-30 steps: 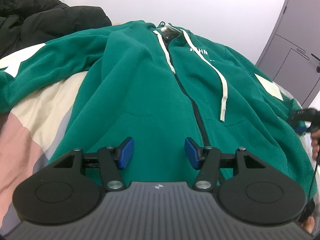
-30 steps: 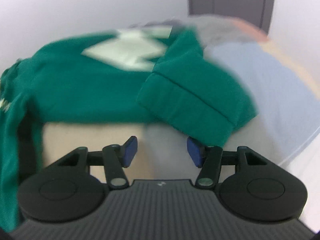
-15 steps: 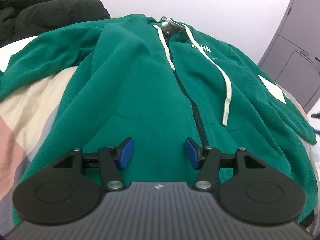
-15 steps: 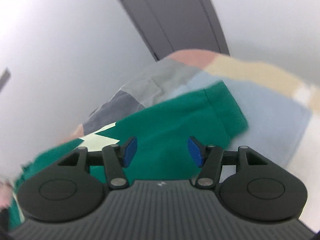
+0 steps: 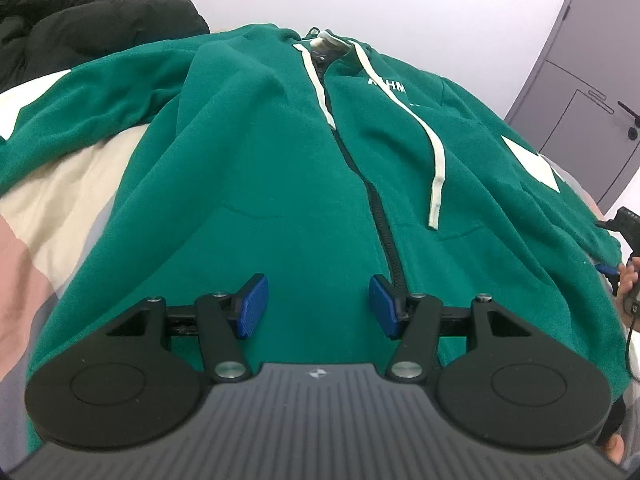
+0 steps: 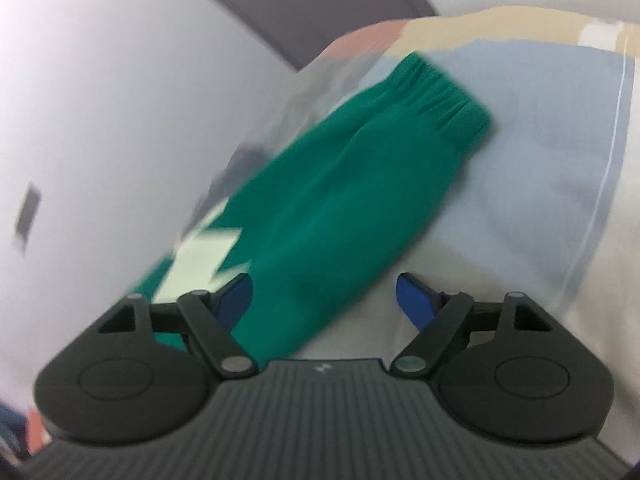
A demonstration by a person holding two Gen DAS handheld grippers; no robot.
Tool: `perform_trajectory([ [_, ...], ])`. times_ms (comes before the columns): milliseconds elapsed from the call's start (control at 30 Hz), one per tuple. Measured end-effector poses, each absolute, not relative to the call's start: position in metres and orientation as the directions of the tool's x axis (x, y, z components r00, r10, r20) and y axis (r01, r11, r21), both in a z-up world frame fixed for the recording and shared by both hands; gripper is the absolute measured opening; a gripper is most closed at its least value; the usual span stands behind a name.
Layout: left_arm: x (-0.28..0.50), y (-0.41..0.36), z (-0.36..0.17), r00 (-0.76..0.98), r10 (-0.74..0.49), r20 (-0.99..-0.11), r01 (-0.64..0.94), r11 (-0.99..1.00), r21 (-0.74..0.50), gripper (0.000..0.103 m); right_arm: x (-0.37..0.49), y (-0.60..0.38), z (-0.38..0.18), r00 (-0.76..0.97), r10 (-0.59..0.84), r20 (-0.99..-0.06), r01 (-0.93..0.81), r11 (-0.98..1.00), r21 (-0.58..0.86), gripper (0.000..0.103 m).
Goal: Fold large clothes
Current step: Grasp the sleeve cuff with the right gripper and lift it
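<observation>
A bed with a patchwork cover (image 5: 60, 184) of cream, pink and grey panels stands against a plain white wall, with a grey door (image 5: 576, 92) at the far right. Toward the bed's far left corner lies a heap of black clothing (image 5: 80, 20). The green zip hoodie (image 5: 280, 184) lies face up across the middle of the bed, zipped, hood end toward the wall, its white drawcords (image 5: 436, 168) trailing down the chest. One sleeve runs out toward the left edge of the bed, the other toward the right edge, where its ribbed cuff (image 6: 444, 92) rests on a pale blue panel.

The left gripper (image 5: 316, 308) hovers over the hem near the zip, blue pads apart and nothing between them. The right gripper (image 6: 324, 300) is over the right-hand sleeve (image 6: 332, 208), its jaws opening; the sleeve runs between them, but the pads do not press on it. That view is blurred.

The hoodie looks like thick fleece: soft, limp, fairly bulky, likely to sag and drag on the cover rather than slide. The cuff or the sleeve's edge seems the best hold for folding the arm inward, and the hem corners for the body.

The loose drawcords could snag. The black heap crowds the far left corner.
</observation>
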State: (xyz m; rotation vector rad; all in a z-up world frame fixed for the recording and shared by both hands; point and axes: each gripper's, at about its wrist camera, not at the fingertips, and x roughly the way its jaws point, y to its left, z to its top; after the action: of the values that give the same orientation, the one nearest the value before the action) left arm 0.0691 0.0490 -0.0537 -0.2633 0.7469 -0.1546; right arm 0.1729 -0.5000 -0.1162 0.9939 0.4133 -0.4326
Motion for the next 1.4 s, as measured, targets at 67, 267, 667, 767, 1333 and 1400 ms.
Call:
perform_trajectory([
  [67, 0.07, 0.048, -0.055, 0.723, -0.23, -0.651, 0.048, 0.957, -0.285, 0.066, 0.176, -0.517, -0.127, 0.85, -0.187, -0.493, 0.521, 0.434, 0.735, 0.079],
  [267, 0.072, 0.042, -0.057, 0.735, -0.202, -0.647, 0.039, 0.965, -0.258, 0.068, 0.202, -0.55, -0.132, 0.881, -0.248, -0.403, 0.473, 0.471, 0.745, 0.056],
  [667, 0.094, 0.024, -0.055, 0.733, -0.152, -0.663, 0.002, 0.975, -0.222, 0.075, 0.267, -0.626, -0.106, 0.898, -0.266, -0.35, 0.436, 0.637, 0.636, 0.008],
  [767, 0.098, 0.022, -0.054, 0.734, -0.135, -0.666, -0.02, 0.976, -0.219, 0.075, 0.288, -0.644, -0.093, 0.904, -0.271, -0.331, 0.424, 0.677, 0.602, 0.008],
  [1333, 0.105, 0.063, -0.046, 0.722, -0.146, -0.676, -0.096, 0.947, -0.307, 0.075, 0.331, -0.551, 0.054, 0.944, -0.236, -0.231, 0.281, 0.941, 0.187, 0.009],
  [1400, 0.101, 0.071, -0.043, 0.724, -0.145, -0.675, -0.113, 0.94, -0.323, 0.075, 0.325, -0.52, 0.086, 0.959, -0.205, -0.197, 0.237, 0.96, 0.152, 0.009],
])
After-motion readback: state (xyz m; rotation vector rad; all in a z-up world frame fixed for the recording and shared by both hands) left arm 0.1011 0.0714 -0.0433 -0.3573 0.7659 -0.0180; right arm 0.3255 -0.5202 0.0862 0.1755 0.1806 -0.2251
